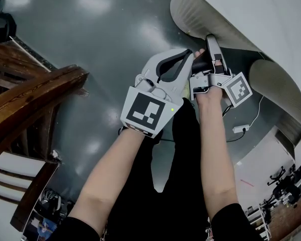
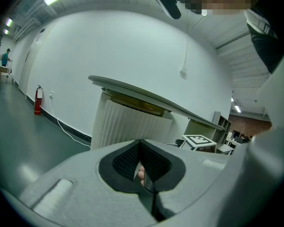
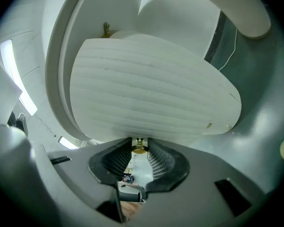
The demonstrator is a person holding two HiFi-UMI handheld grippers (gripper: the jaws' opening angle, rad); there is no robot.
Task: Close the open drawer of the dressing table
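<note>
— What stays unclear?
— How far the drawer (image 3: 151,89) stands out of the dressing table (image 1: 251,14). The head view hides its brass knob (image 3: 139,148) behind the right gripper (image 3: 139,141).
— Where is the drawer?
— Upper right of the head view, fluted front toward the person. In the right gripper view its ridges run left to right. The right gripper's jaws pinch the knob; the left gripper (image 2: 142,142) has its jaws pressed together, empty. The marker cubes (image 1: 143,109) bear only black-and-white squares.

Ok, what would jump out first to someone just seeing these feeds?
The brass knob pinched between the right gripper's jaw tips, on the ribbed white drawer front filling that view. In the head view, both grippers crowd together against the dressing table at upper right, the left gripper shut.
</note>
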